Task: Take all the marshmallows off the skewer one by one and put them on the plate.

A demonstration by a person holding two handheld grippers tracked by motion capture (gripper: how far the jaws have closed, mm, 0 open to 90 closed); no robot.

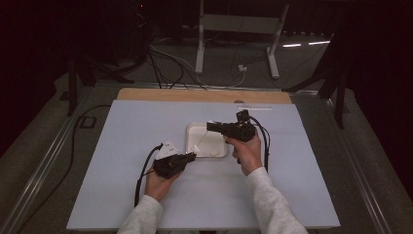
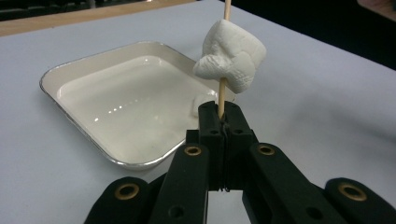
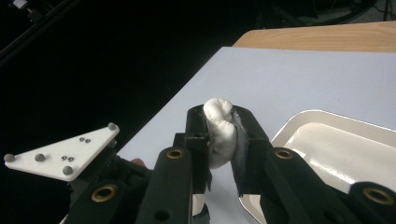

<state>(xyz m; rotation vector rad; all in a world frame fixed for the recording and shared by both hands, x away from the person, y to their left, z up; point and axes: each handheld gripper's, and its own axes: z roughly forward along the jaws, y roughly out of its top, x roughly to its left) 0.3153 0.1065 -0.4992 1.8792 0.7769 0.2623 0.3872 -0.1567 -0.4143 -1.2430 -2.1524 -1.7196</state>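
Left gripper (image 2: pixel 219 122): jaws pressed together on the lower end of a thin wooden skewer (image 2: pixel 222 95). The skewer stands up from the jaw tips in the left gripper view and runs out of the top of the picture. One white marshmallow (image 2: pixel 231 60) is threaded on it, a short way above the jaws and clear of them; its surface is dented and creased.

Right gripper (image 3: pixel 223 133): jaws drawn in narrow on a second marshmallow (image 3: pixel 218 130), which is squeezed between the pads and bulges out above them. In the high view this gripper (image 1: pixel 210 126) is held over the tray, pointing toward the left of the picture.

Tray (image 1: pixel 191 141): white, square with rounded corners, shallow, silver-edged rim. It lies on the table just beyond the left gripper (image 1: pixel 191 156) and under the right one. In the left gripper view a small white piece (image 2: pixel 200 103) lies in the tray (image 2: pixel 93 140) close to its near rim, partly hidden behind the jaw tips; what it is cannot be told.

Table (image 1: pixel 146 126): pale sheet over a wooden top, whose edge shows along the far side. Both of the person's hands come in from the near edge in light sleeves, the left hand (image 1: pixel 158 184) lower and nearer, the right hand (image 1: pixel 248 151) beside the tray's right edge.
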